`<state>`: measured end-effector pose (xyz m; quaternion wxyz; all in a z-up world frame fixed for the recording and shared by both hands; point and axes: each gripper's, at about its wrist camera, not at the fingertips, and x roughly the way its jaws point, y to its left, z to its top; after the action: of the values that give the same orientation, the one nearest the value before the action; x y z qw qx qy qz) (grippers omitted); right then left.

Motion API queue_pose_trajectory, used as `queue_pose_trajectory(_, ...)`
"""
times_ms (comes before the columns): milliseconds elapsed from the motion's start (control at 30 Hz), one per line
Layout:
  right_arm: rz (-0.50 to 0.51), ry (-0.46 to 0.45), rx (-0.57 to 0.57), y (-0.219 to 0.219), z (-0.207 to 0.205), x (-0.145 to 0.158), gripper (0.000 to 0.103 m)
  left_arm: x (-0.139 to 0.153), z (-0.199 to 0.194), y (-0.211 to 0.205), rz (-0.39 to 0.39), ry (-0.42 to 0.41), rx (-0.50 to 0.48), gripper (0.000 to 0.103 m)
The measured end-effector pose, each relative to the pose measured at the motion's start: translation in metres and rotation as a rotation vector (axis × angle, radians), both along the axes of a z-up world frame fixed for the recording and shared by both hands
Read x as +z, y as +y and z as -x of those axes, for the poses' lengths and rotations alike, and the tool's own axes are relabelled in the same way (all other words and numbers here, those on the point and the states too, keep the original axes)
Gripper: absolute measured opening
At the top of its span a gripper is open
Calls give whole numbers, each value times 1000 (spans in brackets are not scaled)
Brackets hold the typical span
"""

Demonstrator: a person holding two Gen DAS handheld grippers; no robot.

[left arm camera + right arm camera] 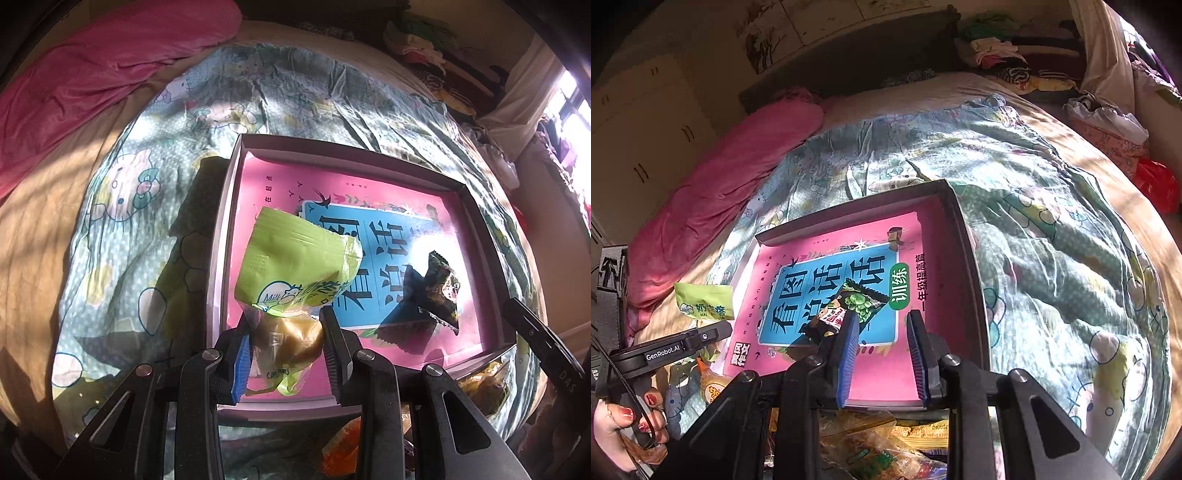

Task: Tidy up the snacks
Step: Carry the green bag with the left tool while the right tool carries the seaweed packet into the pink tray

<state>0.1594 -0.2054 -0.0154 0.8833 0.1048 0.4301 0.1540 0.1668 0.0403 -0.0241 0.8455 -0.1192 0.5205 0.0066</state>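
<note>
My left gripper [286,314] is shut on a light green bread packet [295,258], which hangs over the near left part of a shallow box [369,155]. A pink and blue book [280,184] lines the box floor. A dark packet of green peas [443,291] sits over the book at the right and casts a long shadow. In the right wrist view my right gripper [882,315] hovers over the box [967,258], shut with nothing between its pads. The pea packet [860,301] is just beyond its left fingertip. The green packet [705,301] and left gripper [713,332] show at the left.
The box lies on a cartoon-cat quilt [1052,240] spread over a bed. Loose snack packets [879,443] are heaped by the box's near edge. A pink blanket [110,74] lies at the far left, clothes [997,51] at the head. A hand with red nails [624,417] holds the left gripper.
</note>
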Motion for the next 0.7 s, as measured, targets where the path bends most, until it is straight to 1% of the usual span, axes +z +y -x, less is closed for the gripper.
queue_pose_trajectory(133,6,23,11,4,2,-6,28,-9,-6,-1,30,31,-2,35)
queue_pose_trajectory(400,15,51,10,3,7,-12,28,-18,-10,-6,37,58,-4,36)
queue_pose_trajectory(700,14,57,-3,-1,8,-11,28,-13,-10,-2,39,37,1,38)
